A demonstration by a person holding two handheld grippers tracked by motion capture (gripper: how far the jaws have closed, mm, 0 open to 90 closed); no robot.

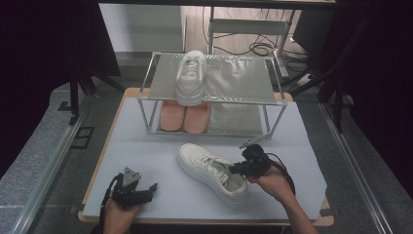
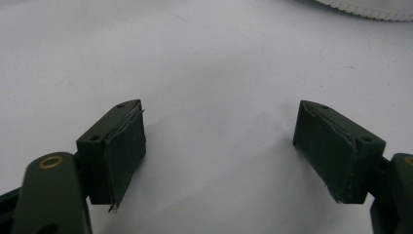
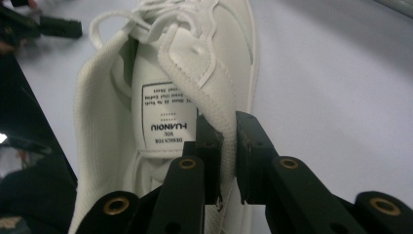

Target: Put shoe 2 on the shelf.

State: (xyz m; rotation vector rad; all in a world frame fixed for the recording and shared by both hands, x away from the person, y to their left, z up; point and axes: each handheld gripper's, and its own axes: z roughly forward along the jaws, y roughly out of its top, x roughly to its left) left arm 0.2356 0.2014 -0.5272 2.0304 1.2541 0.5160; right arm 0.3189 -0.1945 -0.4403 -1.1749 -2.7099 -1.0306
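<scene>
on the pale table [image 1: 146,146], the white sneaker's [image 1: 209,170] collar is clamped by the right hand-held gripper [image 1: 233,168] and is best lifted level, while the left hand-held gripper [image 1: 152,187] is held open.

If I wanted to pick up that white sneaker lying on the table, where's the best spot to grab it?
Probably the padded collar at the heel opening. The white sneaker lies upright on its sole, so the opening faces up and its thin rim fits between two jaws: one inside, one outside, coming from above at the heel end. The right tongs are pinching it just so.
</scene>
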